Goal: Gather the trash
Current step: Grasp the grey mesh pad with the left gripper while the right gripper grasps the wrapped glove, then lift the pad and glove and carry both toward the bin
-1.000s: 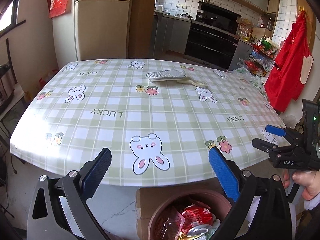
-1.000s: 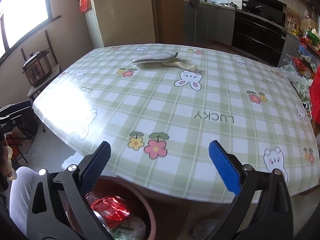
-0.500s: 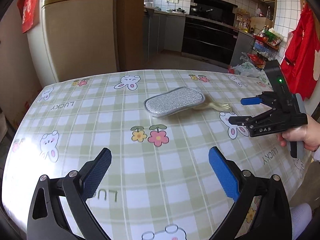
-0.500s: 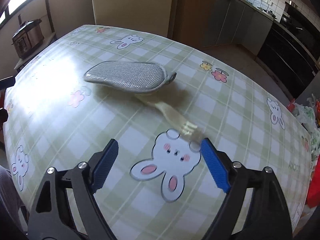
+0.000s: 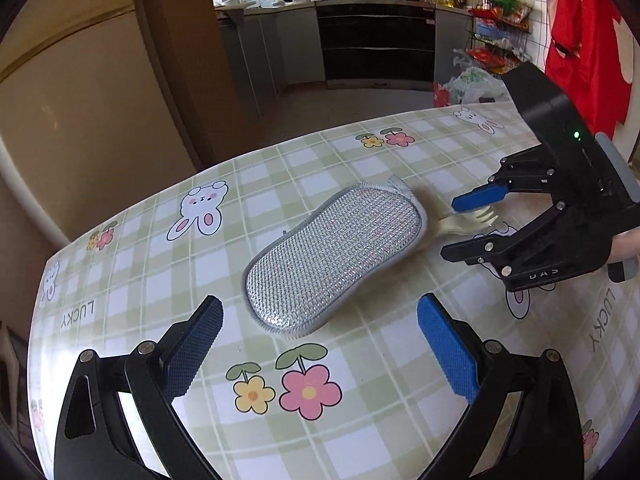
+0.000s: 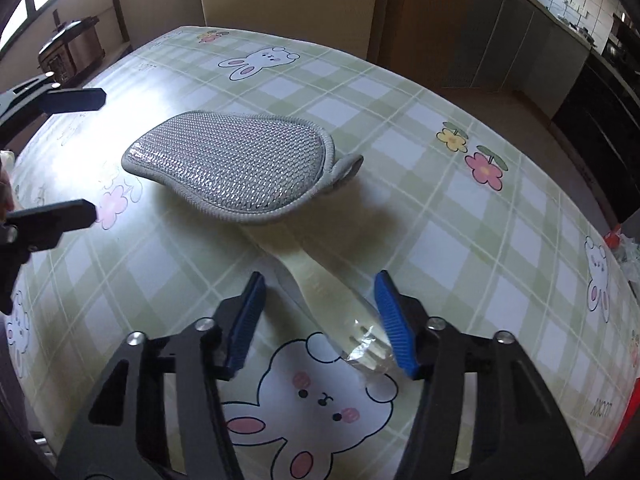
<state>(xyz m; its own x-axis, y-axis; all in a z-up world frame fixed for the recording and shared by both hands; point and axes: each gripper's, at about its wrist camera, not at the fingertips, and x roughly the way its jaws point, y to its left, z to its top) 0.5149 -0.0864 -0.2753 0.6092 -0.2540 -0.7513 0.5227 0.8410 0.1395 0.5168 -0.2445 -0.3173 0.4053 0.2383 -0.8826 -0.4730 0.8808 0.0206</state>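
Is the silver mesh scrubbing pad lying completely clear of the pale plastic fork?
No. In the right wrist view the silver mesh scrubbing pad lies over the handle end of the pale plastic fork, leaving only its neck and tines showing.

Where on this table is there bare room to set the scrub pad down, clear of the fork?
Bare cloth lies between the left claw and the scrub pad, around the flower print, and beyond the pad toward the far table edge. It is crowded at the pad's loop end: the plastic fork runs out from under it, and the right claw is closing around it.
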